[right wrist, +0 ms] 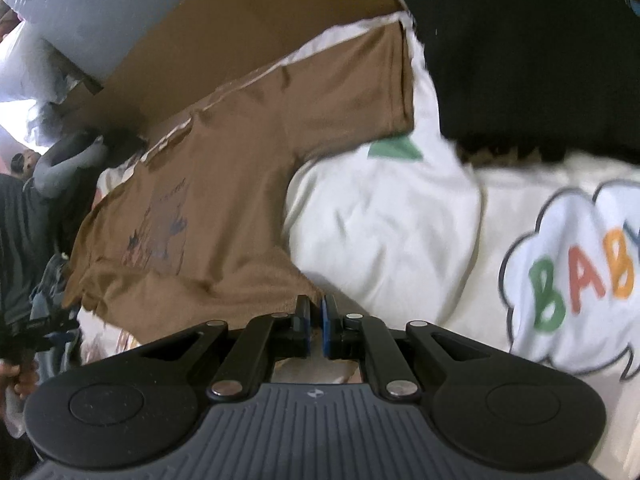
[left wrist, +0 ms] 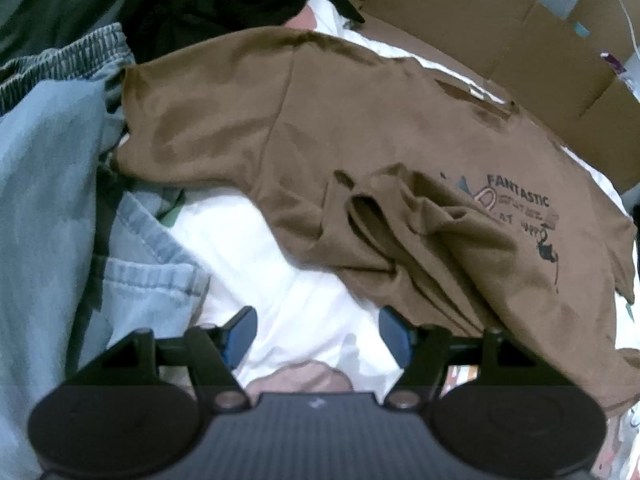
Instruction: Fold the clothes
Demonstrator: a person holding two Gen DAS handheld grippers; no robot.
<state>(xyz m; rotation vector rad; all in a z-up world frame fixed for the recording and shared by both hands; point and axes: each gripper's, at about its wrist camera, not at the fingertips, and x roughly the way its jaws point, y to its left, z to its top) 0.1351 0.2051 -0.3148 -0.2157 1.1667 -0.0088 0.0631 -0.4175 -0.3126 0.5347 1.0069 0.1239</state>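
A white bedsheet [right wrist: 384,216] with a "BABY" cloud print filled the lower right of our right wrist view. Across it lay the brown T-shirt [left wrist: 248,128], spanning the centre of our left wrist view, one part bunched at lower right. Light denim clothes [left wrist: 44,184] sat at the left edge, cardboard [left wrist: 500,24] at upper right. Our left gripper [left wrist: 316,332] was spread wide, holding nothing. Our right gripper [right wrist: 315,320] was nearly closed, pinching the shirt's edge.
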